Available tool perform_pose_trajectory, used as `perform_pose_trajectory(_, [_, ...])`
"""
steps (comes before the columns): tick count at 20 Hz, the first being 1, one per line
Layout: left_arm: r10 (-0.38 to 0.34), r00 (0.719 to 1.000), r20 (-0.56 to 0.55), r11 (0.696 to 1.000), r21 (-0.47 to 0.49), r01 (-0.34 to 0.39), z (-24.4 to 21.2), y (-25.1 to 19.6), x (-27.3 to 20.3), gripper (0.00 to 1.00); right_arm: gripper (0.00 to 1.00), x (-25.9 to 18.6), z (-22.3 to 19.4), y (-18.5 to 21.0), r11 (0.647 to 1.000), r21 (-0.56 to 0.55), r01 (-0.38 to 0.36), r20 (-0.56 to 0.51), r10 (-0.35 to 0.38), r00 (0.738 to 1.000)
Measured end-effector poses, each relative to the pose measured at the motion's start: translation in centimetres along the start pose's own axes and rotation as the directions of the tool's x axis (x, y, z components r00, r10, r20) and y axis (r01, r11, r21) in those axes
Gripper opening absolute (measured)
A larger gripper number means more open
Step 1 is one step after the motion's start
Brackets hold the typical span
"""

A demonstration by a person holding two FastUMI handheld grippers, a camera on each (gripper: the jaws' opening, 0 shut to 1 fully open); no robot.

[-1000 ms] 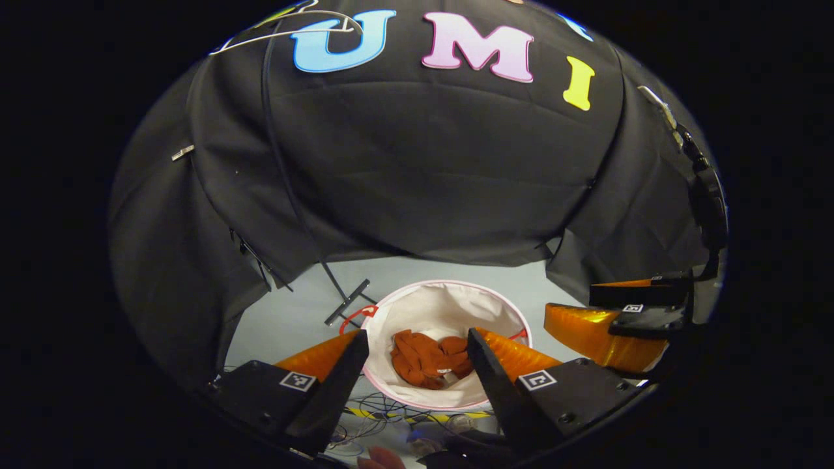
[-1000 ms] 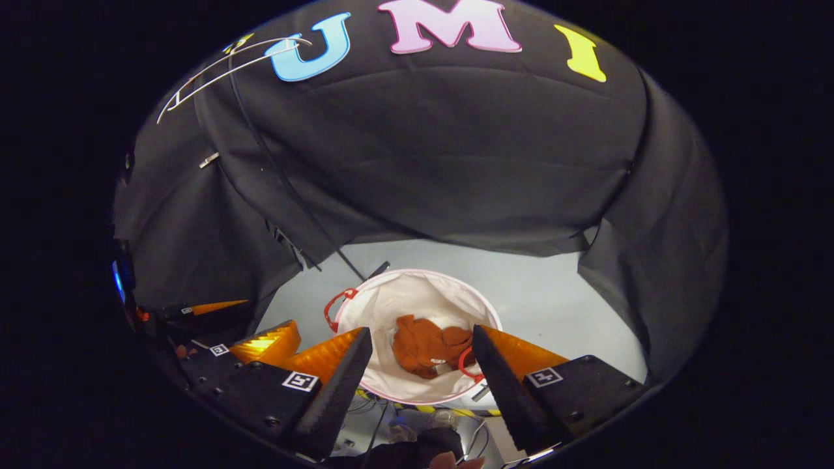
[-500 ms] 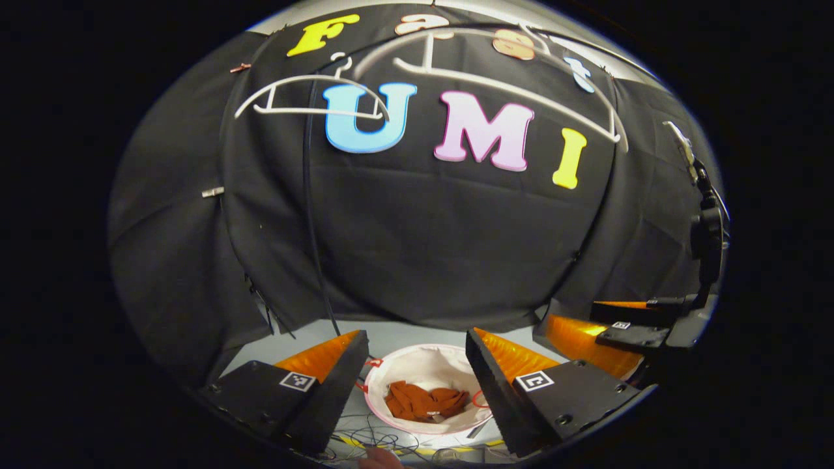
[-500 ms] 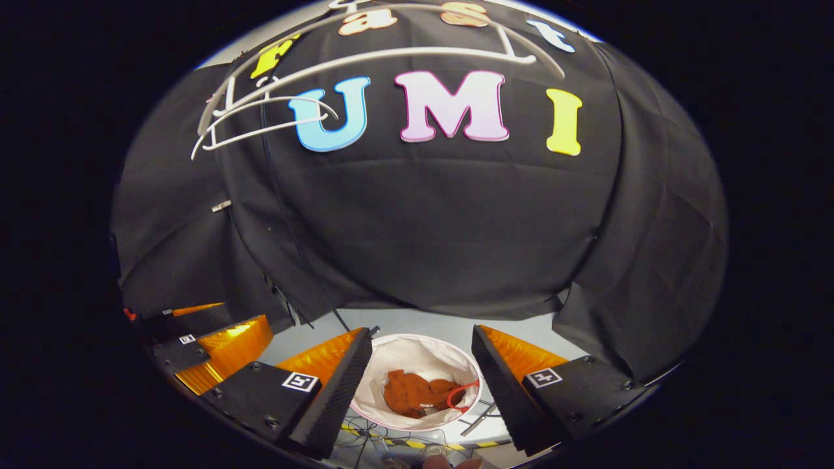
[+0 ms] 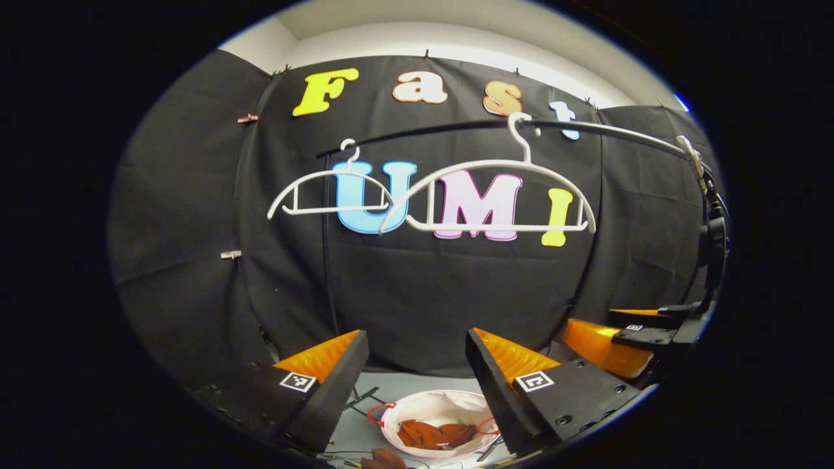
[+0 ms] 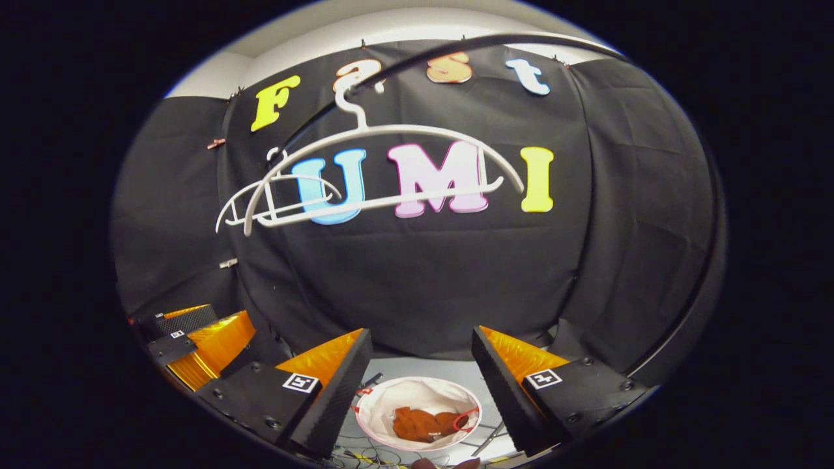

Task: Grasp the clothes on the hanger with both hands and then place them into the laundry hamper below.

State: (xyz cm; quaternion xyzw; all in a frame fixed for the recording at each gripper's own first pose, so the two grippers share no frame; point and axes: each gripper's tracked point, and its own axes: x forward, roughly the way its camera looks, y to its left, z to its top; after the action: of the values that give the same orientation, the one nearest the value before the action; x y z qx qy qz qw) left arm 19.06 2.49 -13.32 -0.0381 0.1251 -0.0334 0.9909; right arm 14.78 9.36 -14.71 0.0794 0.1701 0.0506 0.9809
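Clothes [image 5: 435,434]: rust garment heaped in white laundry hamper [image 5: 417,407], 6 o'clock below my left claw [image 5: 417,371]. Looks light, soft, limp; pinch thick fold if regrasping. Both hangers [image 5: 488,195] bare. Left claw, right claw [image 6: 422,371] both apart, empty.

Clothes [image 5: 435,433] in hamper [image 5: 423,404], below hangers [image 5: 488,195].

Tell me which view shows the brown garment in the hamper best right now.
The right gripper view: the brown garment lies in plain sight inside the hamper, between that claw's open fingers. In the left gripper view the brown garment sits lower and flatter, and a finger covers the hamper's right edge.
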Motion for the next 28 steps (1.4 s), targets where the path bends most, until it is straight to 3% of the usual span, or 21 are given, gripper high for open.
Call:
perform_pose_trajectory(6, [-0.01,0.993,0.116,1.0,0.015,0.009,5.8,-0.5,-4.3,0.95,0.98,-5.1,8.0,-1.0,0.999,-0.049,0.023,0.195,-0.013,0.981])
perform_pose_trajectory(12, [0.018,0.974,0.225,0.999,0.034,-0.027,10.2,-0.5,-7.6,0.94,0.98,-8.8,12.0,0.1,0.999,-0.049,-0.006,0.301,0.021,0.954])
perform_pose_trajectory(15, [0.024,0.963,0.267,0.998,0.043,-0.037,11.6,-1.1,-9.1,0.94,1.0,-10.4,13.2,0.3,0.997,-0.073,-0.014,0.346,0.038,0.937])
perform_pose_trajectory(17, [0.019,0.963,0.267,0.998,0.046,-0.032,11.7,-1.6,-9.7,0.94,0.93,-11.1,13.4,0.4,0.997,-0.067,-0.025,0.354,0.048,0.934])
perform_pose_trajectory(19, [0.021,0.963,0.267,0.997,0.061,-0.039,12.0,-1.8,-10.0,0.95,0.98,-11.4,13.8,0.3,0.998,-0.063,-0.024,0.363,0.046,0.931])
perform_pose_trajectory(26, [0.005,0.97,0.243,0.998,0.059,-0.02,11.8,-2.5,-10.7,0.94,1.0,-12.1,14.7,0.0,0.998,-0.06,-0.017,0.391,0.039,0.92])
perform_pose_trajectory(27, [0.004,0.971,0.24,0.998,0.066,-0.021,11.6,-2.5,-10.7,0.94,0.93,-12.2,14.5,0.0,0.998,-0.055,-0.016,0.39,0.036,0.92])
perform_pose_trajectory(28, [0.002,0.971,0.239,0.997,0.073,-0.02,11.5,-2.6,-10.7,0.94,0.98,-12.1,14.4,0.0,0.998,-0.053,-0.018,0.387,0.037,0.921])
